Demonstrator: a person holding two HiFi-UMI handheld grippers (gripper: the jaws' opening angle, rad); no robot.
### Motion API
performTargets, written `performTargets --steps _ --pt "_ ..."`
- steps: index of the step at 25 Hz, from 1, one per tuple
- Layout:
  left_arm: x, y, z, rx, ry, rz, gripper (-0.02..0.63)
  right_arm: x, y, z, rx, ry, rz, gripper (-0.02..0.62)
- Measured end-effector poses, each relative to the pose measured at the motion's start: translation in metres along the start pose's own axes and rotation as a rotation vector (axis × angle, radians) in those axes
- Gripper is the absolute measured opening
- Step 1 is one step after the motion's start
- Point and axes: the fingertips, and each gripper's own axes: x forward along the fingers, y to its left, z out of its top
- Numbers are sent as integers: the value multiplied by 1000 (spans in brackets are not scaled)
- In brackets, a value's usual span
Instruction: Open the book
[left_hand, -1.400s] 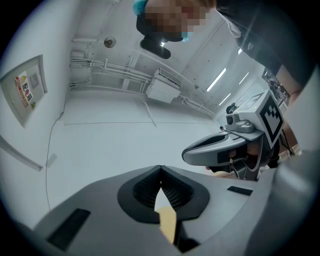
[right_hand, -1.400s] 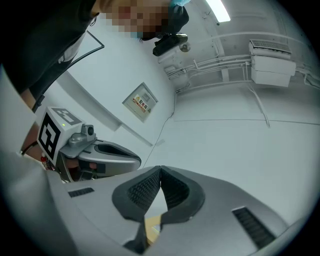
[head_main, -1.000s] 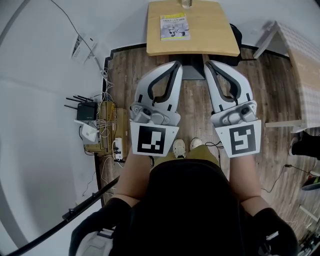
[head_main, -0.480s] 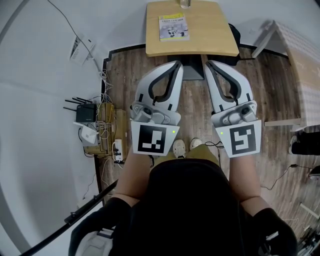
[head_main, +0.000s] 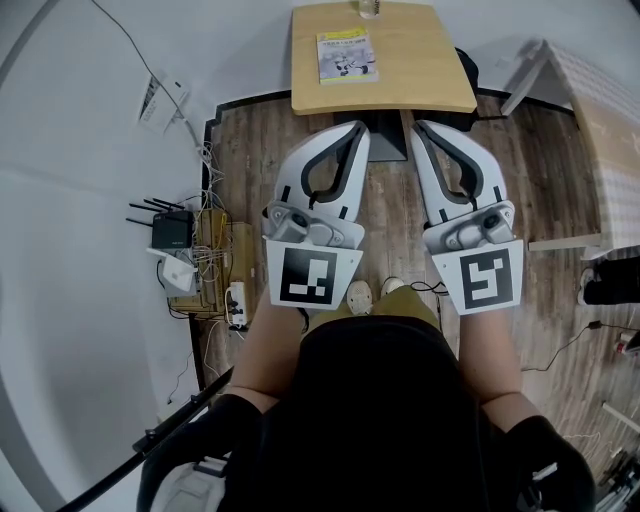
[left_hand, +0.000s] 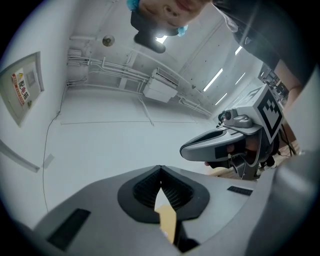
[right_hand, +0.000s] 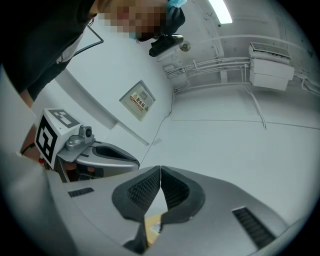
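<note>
Thin book (head_main: 348, 55) near the table's (head_main: 430, 70) left edge looks light and floppy; probably best taken by the cover's free edge; left gripper (head_main: 357, 130) and right gripper (head_main: 417, 128) jaws pressed together, empty.

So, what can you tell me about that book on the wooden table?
The book looks thin, with a cover that is yellow at the top and pale and illustrated below; the print is too small to read. It lies closed and flat, cover up, on the left half of the light wooden table as the head view shows it. Only the tabletop touches it.
</note>
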Motion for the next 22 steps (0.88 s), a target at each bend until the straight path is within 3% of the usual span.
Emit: performTargets --steps 5,16,22 --pt "-11 -15 -32 23 -39 -27 9 0 5 0 -7 10 -9 29" --pt "19 -8 -5 -24 -16 -71 11 5 0 -6 -28 26 -30 29" --pt "32 -19 -36 -54 -64 -54 11 18 -18 -22 -30 9 -39 29"
